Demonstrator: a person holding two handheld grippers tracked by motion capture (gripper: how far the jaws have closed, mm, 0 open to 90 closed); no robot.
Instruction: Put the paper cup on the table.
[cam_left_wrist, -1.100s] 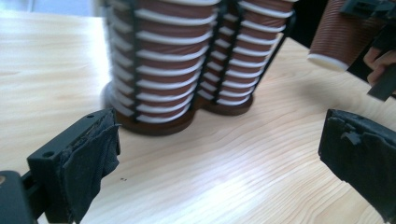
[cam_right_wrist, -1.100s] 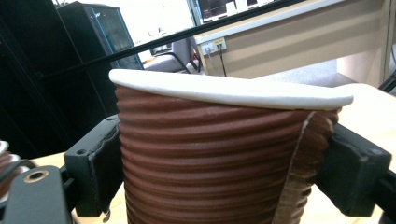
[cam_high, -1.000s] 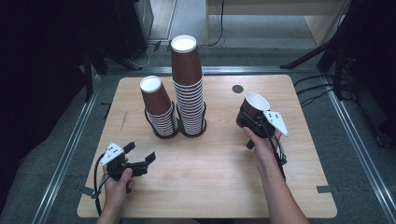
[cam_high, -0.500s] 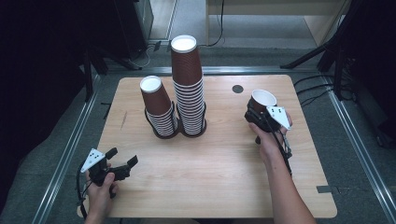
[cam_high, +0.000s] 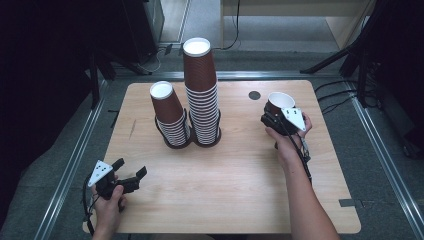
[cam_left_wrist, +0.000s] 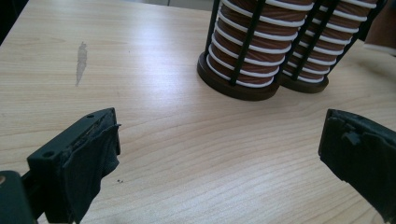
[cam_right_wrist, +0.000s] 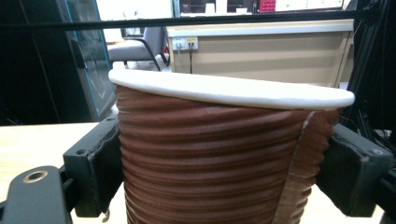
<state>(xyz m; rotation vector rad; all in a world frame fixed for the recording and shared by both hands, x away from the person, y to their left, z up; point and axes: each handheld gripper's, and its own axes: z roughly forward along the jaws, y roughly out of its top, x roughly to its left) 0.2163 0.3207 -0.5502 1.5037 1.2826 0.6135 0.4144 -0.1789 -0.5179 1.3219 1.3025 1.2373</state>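
A ribbed brown paper cup (cam_high: 278, 101) with a white rim stands tilted over the table's right side. My right gripper (cam_high: 272, 117) is shut on it, and in the right gripper view both pads press on the cup (cam_right_wrist: 210, 154) from either side. Two stacks of the same cups stand upside down at mid-table, a short stack (cam_high: 170, 117) and a tall stack (cam_high: 201, 95), each in a black wire holder. My left gripper (cam_high: 131, 168) hovers low near the front left corner, open and empty; its jaws stand wide apart and point towards the holders (cam_left_wrist: 243, 70).
The wooden table (cam_high: 235, 175) has a small dark round disc (cam_high: 254, 95) at the back right. Metal rails run along both sides of the table. A grey scuff (cam_left_wrist: 81, 60) marks the wood left of the stacks.
My left gripper has drifted left and down towards the front left corner. My right gripper has carried the cup a little to the right and farther away.
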